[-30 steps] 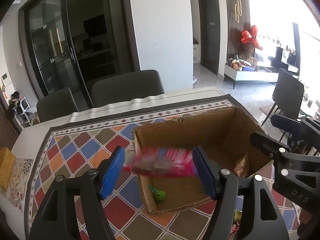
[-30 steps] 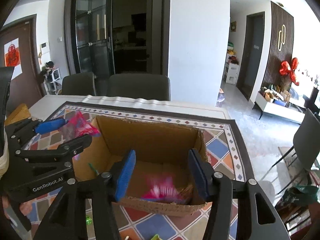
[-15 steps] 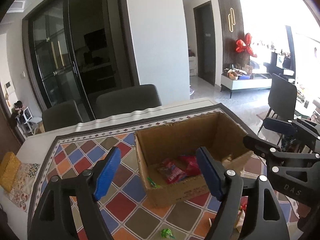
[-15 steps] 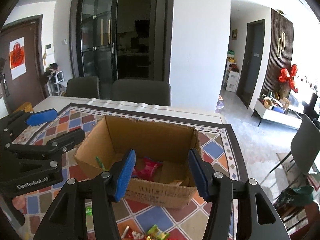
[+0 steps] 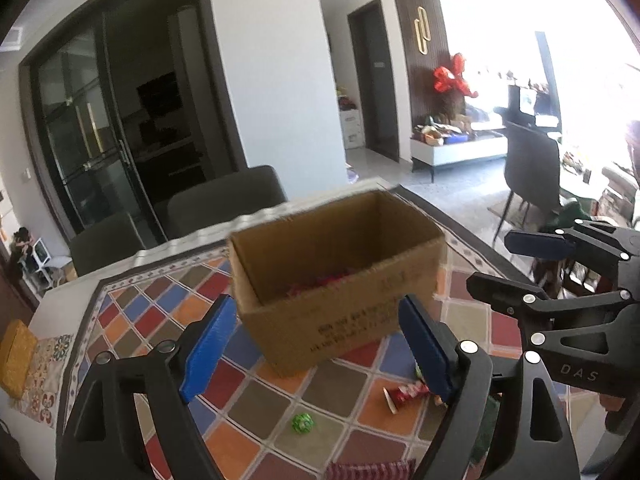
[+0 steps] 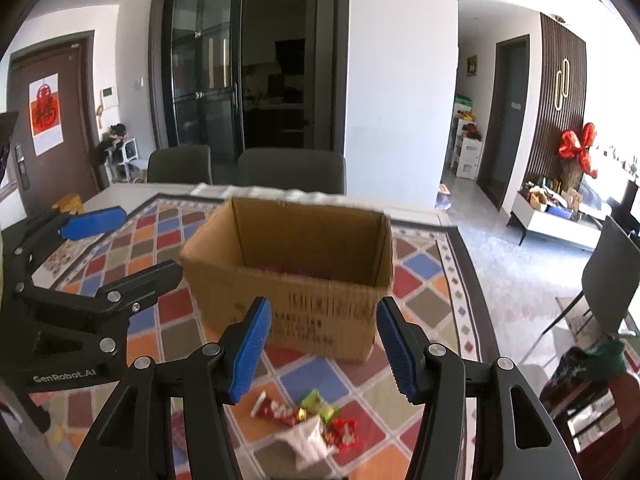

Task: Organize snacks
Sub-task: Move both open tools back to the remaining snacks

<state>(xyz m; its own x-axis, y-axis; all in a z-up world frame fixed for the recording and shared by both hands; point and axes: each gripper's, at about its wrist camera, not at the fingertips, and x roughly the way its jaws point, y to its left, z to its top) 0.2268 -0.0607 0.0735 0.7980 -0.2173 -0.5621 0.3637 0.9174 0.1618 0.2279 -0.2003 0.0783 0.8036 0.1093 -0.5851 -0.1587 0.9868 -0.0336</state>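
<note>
Snacks heaped on patterned cloth before cardboard box; some inside. Left gripper, right gripper: jaws wide, empty. Step: between picks. Next: descend, pinch 1 packet.

Two fisheye views, each looking forward along a handheld gripper's two blue-padded fingers, tilted slightly down across a table with a checkered cloth. The left wrist view sits above the table's near edge, left of the cardboard box, which fills its centre; the right gripper crosses its right side. The right wrist view faces the same box more squarely, with the left gripper entering from its left. Both views sit close to the box and share it, the cloth, loose snack packets in front, two grey chairs behind, dark glass doors, and the red ornament.
</note>
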